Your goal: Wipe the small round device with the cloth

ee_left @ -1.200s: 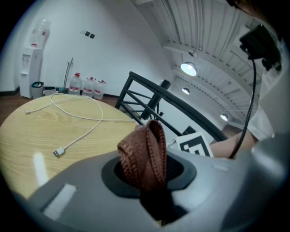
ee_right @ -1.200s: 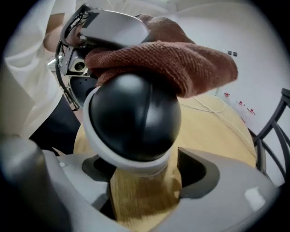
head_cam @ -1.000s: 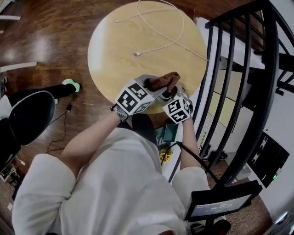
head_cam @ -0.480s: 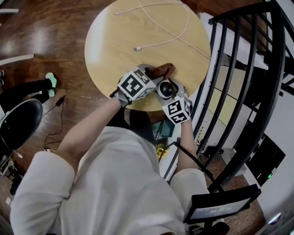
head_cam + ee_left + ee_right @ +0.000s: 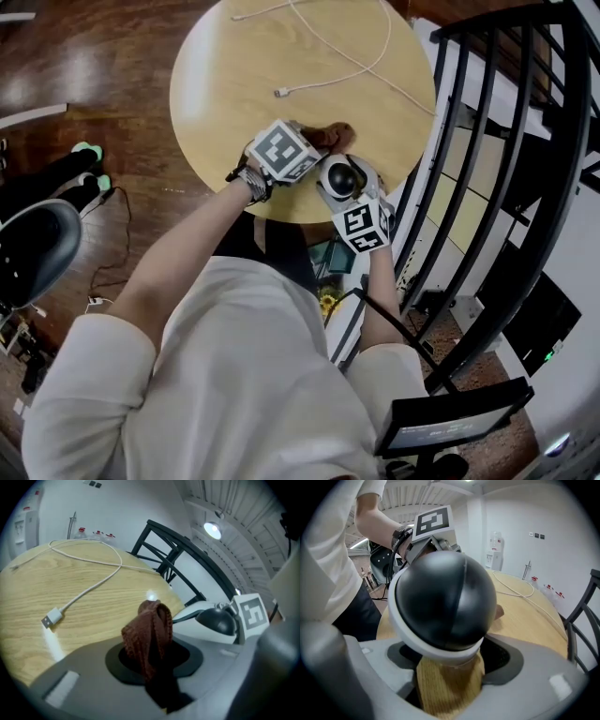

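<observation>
Forearms [image 5: 202, 239] extended to near edge of round wooden table [image 5: 234, 84]. My left gripper [image 5: 314, 141] clamps 1 brown knitted cloth [image 5: 149, 625]; right gripper [image 5: 345, 194] clasps 1 black-and-white round device [image 5: 445, 604], hiding its jaws.

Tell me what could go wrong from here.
The device is held in the right gripper near the table's edge; a slip could drop it to the floor. Only a small fold of cloth sticks out of the left gripper, so its hard jaws might scrape the device.
</observation>
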Action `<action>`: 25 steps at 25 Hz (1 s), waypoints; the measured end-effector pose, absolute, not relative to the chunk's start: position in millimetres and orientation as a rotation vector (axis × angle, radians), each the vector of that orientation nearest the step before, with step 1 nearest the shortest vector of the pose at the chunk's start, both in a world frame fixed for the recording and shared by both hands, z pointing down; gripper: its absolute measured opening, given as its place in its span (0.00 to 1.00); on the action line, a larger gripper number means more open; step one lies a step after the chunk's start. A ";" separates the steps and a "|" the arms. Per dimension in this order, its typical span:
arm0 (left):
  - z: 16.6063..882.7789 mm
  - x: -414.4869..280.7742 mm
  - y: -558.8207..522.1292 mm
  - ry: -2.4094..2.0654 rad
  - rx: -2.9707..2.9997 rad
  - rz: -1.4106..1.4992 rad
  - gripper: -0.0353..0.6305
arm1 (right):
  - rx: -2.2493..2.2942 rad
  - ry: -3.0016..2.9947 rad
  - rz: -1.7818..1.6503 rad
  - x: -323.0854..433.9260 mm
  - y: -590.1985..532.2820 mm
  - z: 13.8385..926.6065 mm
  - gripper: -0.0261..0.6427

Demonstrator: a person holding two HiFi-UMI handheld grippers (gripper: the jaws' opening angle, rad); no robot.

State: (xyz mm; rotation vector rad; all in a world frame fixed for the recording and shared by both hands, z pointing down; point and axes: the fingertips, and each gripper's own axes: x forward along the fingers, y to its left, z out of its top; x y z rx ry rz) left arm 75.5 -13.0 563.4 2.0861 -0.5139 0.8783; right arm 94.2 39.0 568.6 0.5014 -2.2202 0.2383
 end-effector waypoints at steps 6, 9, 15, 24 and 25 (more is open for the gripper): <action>577.6 68.1 4.7 -0.619 2.093 1.069 0.21 | 0.524 -2.185 0.319 94.4 49.4 575.9 0.58; 580.2 63.7 2.1 -0.668 2.164 1.103 0.21 | 0.592 -2.133 0.337 89.1 50.5 583.2 0.58; 550.7 73.7 -14.4 -0.734 2.233 1.081 0.22 | 0.613 -2.027 0.260 109.7 38.6 570.3 0.58; 543.8 45.9 -9.0 -0.838 2.268 0.935 0.22 | 0.946 -1.907 0.382 185.3 39.6 549.3 0.58; 540.8 44.7 -10.2 -0.837 2.283 0.918 0.22 | 0.997 -1.902 0.383 191.7 39.1 544.4 0.58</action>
